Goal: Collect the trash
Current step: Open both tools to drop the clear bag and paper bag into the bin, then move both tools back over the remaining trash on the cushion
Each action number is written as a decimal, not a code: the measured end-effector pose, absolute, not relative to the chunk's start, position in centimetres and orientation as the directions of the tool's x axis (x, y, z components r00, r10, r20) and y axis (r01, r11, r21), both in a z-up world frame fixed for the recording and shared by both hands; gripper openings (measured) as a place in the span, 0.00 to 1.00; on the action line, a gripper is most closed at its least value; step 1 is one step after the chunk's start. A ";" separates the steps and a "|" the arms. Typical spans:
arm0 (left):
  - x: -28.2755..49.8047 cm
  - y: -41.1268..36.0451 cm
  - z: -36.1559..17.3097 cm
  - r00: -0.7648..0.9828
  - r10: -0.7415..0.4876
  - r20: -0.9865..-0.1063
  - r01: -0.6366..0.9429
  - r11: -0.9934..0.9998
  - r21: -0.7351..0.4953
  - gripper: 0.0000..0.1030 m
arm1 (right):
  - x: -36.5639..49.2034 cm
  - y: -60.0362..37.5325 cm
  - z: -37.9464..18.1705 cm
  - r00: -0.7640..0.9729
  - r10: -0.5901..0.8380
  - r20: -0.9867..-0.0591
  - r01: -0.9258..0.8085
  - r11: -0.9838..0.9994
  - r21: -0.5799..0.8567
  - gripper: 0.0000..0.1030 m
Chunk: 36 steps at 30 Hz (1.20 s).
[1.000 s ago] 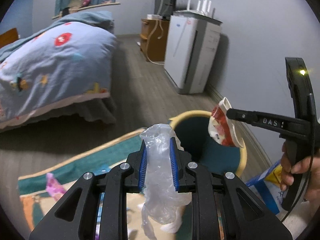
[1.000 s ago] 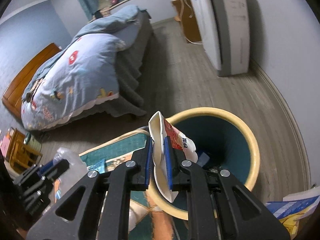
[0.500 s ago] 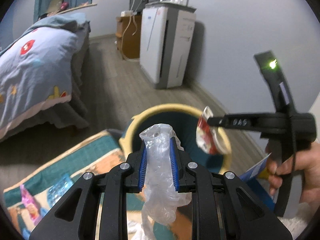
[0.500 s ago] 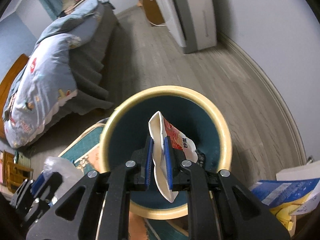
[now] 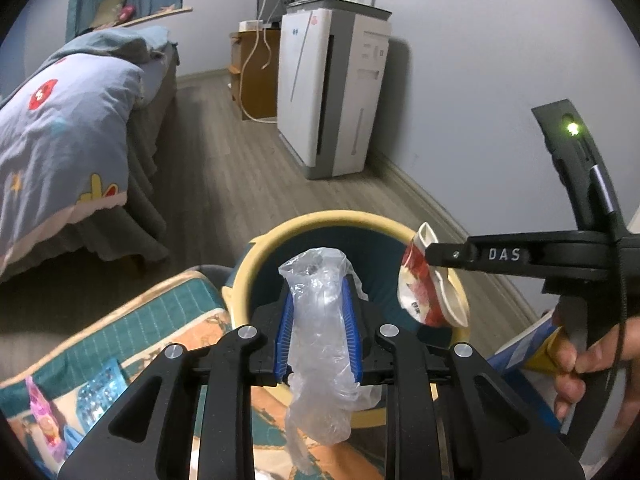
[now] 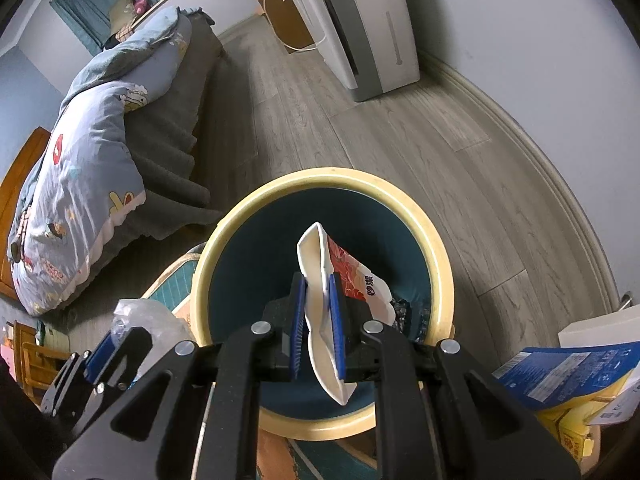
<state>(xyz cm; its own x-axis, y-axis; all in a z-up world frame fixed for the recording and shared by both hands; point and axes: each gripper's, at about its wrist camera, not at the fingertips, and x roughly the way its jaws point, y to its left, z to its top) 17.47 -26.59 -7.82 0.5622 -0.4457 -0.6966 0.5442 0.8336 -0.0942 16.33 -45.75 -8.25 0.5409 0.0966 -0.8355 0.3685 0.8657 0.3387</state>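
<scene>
Two loads now over the bin (image 6: 440,264), carried in from beside the rug (image 5: 168,312): left gripper (image 5: 319,330) clamping clear plastic wrap (image 5: 320,344), right gripper (image 6: 318,326) pinching red-and-white wrapper (image 6: 352,276). Ready for release.

The right gripper (image 6: 318,322) points down over the open mouth of a round bin (image 6: 438,256) with a cream rim and dark teal inside. Its blue pads (image 6: 337,330) pinch a flattened red-and-white snack wrapper (image 6: 324,304), which hangs above the bin's hollow. Some dark scraps lie at the bottom of the bin. At the lower left the left gripper (image 6: 108,350) holds a crumpled clear plastic bag (image 6: 152,320) just outside the rim. The bin stands on a grey wooden floor (image 6: 400,140), partly on a patterned mat (image 6: 176,284). A bed (image 6: 80,168) with a light blue quilt lies to the left, a white appliance (image 6: 360,20) against the wall, and blue and yellow cartons (image 6: 568,376) at the lower right.
</scene>
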 end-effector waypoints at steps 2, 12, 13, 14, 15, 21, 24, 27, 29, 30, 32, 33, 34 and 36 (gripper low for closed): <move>17.5 -26.7 -7.9 0.565 -0.441 -0.698 0.544 0.835 -0.087 0.26 | 16.4 -45.7 -8.2 0.548 0.101 -0.830 0.365 0.864 0.346 0.12; 17.8 -26.1 -7.9 0.607 -0.416 -0.678 0.505 0.860 -0.075 0.62 | 16.4 -45.3 -6.9 0.619 0.099 -0.779 0.330 0.868 0.373 0.24; 17.8 -26.0 -7.8 0.608 -0.415 -0.677 0.502 0.861 -0.077 0.66 | 16.5 -45.3 -6.9 0.616 0.097 -0.782 0.332 0.868 0.369 0.31; 17.8 -25.9 -7.7 0.610 -0.414 -0.675 0.499 0.863 -0.078 0.67 | 16.5 -45.3 -6.9 0.615 0.096 -0.783 0.335 0.867 0.370 0.36; 17.7 -25.8 -7.7 0.612 -0.412 -0.675 0.497 0.864 -0.077 0.69 | 16.6 -45.3 -6.9 0.613 0.092 -0.785 0.340 0.866 0.367 0.46; 17.4 -25.2 -7.2 0.628 -0.392 -0.672 0.488 0.871 -0.053 0.84 | 16.6 -45.1 -6.3 0.615 0.076 -0.785 0.351 0.865 0.359 0.80; 17.0 -24.5 -6.8 0.645 -0.376 -0.665 0.476 0.879 -0.035 0.90 | 16.5 -44.8 -5.6 0.622 0.062 -0.781 0.354 0.867 0.351 0.95; 16.7 -23.5 -6.5 0.659 -0.350 -0.666 0.464 0.886 -0.007 0.91 | 16.3 -44.5 -5.1 0.622 0.055 -0.781 0.361 0.865 0.348 0.95; 16.4 -22.9 -6.3 0.665 -0.337 -0.666 0.458 0.889 0.008 0.92 | 16.3 -44.1 -5.0 0.611 0.051 -0.790 0.364 0.868 0.338 0.95; 16.2 -22.5 -6.2 0.667 -0.332 -0.667 0.457 0.890 0.014 0.92 | 16.3 -43.8 -4.8 0.609 0.049 -0.792 0.364 0.870 0.334 0.95; 15.8 -21.7 -5.9 0.672 -0.323 -0.666 0.454 0.890 0.026 0.92 | 16.3 -43.5 -4.4 0.608 0.046 -0.792 0.363 0.872 0.329 0.95; 15.5 -21.2 -5.7 0.675 -0.318 -0.666 0.454 0.890 0.035 0.92 | 16.2 -43.1 -4.2 0.611 0.045 -0.790 0.359 0.874 0.327 0.95; 15.4 -20.9 -5.6 0.677 -0.316 -0.664 0.455 0.890 0.041 0.93 | 16.2 -42.9 -4.0 0.613 0.045 -0.789 0.356 0.876 0.326 0.95; 14.7 -19.9 -5.2 0.686 -0.309 -0.659 0.453 0.890 0.054 0.93 | 16.0 -42.5 -3.6 0.620 0.046 -0.784 0.345 0.881 0.324 0.95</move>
